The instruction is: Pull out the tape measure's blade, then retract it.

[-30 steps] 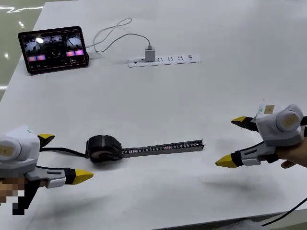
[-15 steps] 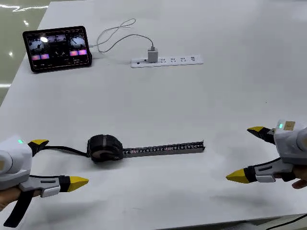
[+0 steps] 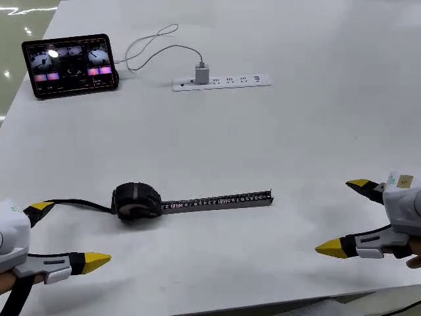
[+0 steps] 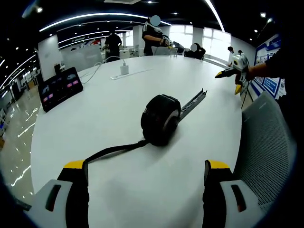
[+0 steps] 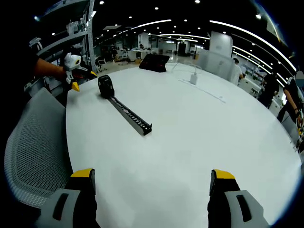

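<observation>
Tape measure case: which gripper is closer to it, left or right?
Left. The left gripper is beside the tape measure case, on its strap side; the right gripper sits beyond the blade tip, much farther off.

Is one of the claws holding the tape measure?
No, the tape measure lies on the table, the left gripper and right gripper both open, apart from it.

black tape measure (image 3: 137, 201), white table (image 3: 296, 131)

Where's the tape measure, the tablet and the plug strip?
tape measure (image 3: 137, 201), head view, on its round black case.
tablet (image 3: 69, 66), head view, on the middle of its lit screen.
power strip (image 3: 237, 80), head view, on its white top.
</observation>
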Tool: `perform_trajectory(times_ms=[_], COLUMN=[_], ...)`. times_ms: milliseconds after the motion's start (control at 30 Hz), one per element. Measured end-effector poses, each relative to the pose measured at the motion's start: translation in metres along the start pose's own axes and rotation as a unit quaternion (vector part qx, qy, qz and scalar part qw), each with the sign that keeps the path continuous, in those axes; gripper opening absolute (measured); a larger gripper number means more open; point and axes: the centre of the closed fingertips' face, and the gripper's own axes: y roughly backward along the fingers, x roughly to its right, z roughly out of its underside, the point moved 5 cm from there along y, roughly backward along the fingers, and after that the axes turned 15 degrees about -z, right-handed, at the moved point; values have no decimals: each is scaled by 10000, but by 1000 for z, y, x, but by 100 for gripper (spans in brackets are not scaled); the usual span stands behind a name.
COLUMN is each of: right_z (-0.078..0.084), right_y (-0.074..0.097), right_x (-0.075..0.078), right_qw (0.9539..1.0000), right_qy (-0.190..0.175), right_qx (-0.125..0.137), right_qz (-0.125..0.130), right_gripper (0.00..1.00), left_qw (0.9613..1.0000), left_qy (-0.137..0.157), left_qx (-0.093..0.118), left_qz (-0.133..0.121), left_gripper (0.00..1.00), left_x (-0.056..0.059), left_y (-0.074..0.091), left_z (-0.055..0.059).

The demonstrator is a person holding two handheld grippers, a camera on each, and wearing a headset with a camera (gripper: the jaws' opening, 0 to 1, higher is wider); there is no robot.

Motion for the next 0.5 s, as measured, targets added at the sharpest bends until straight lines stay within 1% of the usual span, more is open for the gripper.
perform_trajectory(times_ms=[67, 133, 200, 333, 400, 500], right_z=[-1, -2, -1, 0, 4, 5], right_y=[1, 3, 3, 5, 5, 10], right_x=[-1, 0, 1, 2, 2, -3], right_qw=[10000, 10000, 10000, 10000, 9999, 9999], right_qy=[-60, 47, 15, 40, 101, 89], right_qx=[50, -3, -12, -17, -133, -112], right_qz=[-57, -20, -31, -29, -39, -62], right_gripper=[99, 99, 99, 99, 99, 99], left_qw=[10000, 10000, 10000, 10000, 10000, 10000], left_qy=[17, -6, -48, 7, 12, -69], left_qx=[21, -6, 2, 11, -18, -18], left_qz=[-8, -12, -33, -57, -9, 37], left_gripper=[99, 99, 99, 99, 99, 99], left_x=[-1, -1, -2, -3, 0, 5], left_y=[3, 4, 5, 5, 4, 1], left_z=[1, 2, 3, 1, 0, -4])
